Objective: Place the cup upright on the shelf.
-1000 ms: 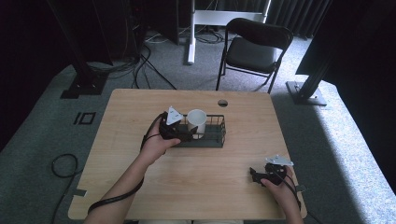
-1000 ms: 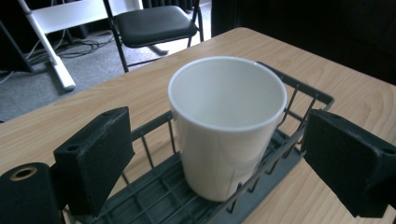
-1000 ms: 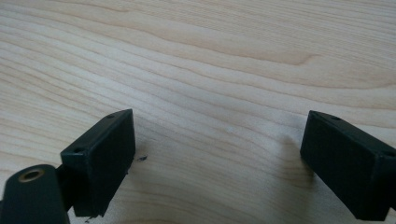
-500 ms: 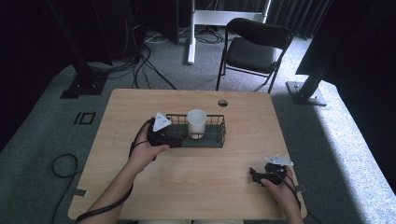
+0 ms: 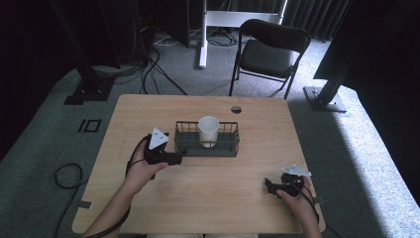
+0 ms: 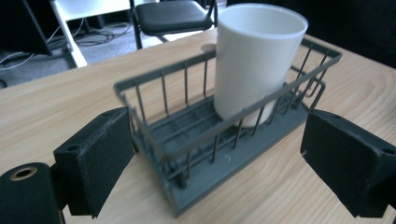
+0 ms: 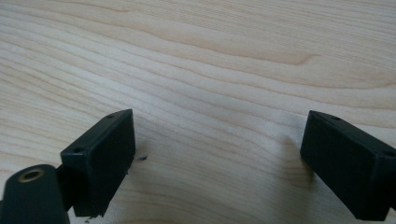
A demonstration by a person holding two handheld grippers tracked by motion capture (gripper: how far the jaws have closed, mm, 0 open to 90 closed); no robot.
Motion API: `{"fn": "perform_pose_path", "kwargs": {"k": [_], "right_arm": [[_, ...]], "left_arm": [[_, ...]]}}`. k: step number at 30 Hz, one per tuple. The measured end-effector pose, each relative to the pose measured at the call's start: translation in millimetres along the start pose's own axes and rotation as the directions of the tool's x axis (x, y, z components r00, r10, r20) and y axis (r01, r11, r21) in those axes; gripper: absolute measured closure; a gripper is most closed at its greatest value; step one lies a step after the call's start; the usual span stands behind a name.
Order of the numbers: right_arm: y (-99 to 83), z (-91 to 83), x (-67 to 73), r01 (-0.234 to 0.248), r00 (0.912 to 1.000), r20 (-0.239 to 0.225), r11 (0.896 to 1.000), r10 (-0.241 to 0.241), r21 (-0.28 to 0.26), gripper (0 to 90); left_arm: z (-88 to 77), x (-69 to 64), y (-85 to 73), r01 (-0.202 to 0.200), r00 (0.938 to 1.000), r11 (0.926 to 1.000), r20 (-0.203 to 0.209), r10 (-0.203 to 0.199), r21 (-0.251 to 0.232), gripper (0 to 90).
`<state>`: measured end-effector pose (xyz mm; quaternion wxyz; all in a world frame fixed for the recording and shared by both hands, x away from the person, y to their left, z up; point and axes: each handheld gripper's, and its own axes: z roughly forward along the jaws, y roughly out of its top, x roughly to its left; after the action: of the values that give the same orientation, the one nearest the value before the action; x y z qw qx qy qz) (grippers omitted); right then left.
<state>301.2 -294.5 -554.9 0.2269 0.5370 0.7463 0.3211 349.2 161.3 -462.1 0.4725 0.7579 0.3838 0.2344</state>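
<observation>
- A person sits at a light wooden desk point(image 5: 148, 119), holding a two-jaw gripper in each hand.
- A dark wire basket point(image 5: 208, 141) lies at the middle of the desk, and a white cup point(image 5: 208, 130) stands upright inside it, toward the middle of its length.
- The left gripper point(image 5: 173, 158) has drawn back toward the person over the last second: a second ago it was up against the cup at the basket's left end, and now it sits just beside the basket's left front corner, apart from the cup.
- In the left gripper view its jaws stand wide open and hold nothing; the basket point(image 6: 224, 135) and the cup point(image 6: 254, 60) show between and beyond them, untouched.
- The cup has not shifted during that retreat; it stands in the same spot in the basket.
- The right gripper point(image 5: 270, 186) rests low on the desk near the person's right front corner, well apart from the basket, in the same place as a second ago.
- In the right gripper view its jaws are also spread wide and empty, with bare wood grain point(image 7: 224, 70) beneath them.
- My judgement: the cup looks already placed in the basket and let go, so the placing step appears finished, and the left hand seems to be clearing away rather than reaching in.
</observation>
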Motion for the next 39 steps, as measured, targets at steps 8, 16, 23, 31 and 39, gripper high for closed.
{"fn": "perform_pose_path", "kwargs": {"k": [8, 16, 23, 31, 39], "right_arm": [[0.0, 0.0, 0.0, 0.0, 1.0, 0.0, 1.0, 0.0, 0.0, 9.9], [0.0, 0.0, 0.0, 0.0, 1.0, 0.0, 1.0, 0.0, 0.0, 9.9], [0.0, 0.0, 0.0, 0.0, 1.0, 0.0, 1.0, 0.0, 0.0, 9.9], [-0.1, 0.1, -0.1, 0.002, 1.0, 0.001, 1.0, -0.002, -0.001, 9.9], [-0.1, 0.1, -0.2, 0.003, 1.0, 0.001, 1.0, -0.003, -0.001, 9.9]], "left_arm": [[-14.3, 6.2, -17.9, 0.026, 0.9996, 0.9997, -0.011, -0.026, -0.003, 9.8], [-28.7, 15.0, -40.3, 0.055, 0.998, 0.9985, -0.034, -0.054, 0.001, 9.8], [-37.5, 18.6, -59.3, 0.056, 0.9977, 0.9979, -0.041, -0.054, 0.033, 9.8], [-45.0, 23.3, -78.2, 0.065, 0.9963, 0.9953, -0.061, -0.061, 0.072, 9.8], [-59.0, 28.9, -97.5, 0.055, 0.997, 0.9909, -0.061, -0.048, 0.123, 9.8]]}}
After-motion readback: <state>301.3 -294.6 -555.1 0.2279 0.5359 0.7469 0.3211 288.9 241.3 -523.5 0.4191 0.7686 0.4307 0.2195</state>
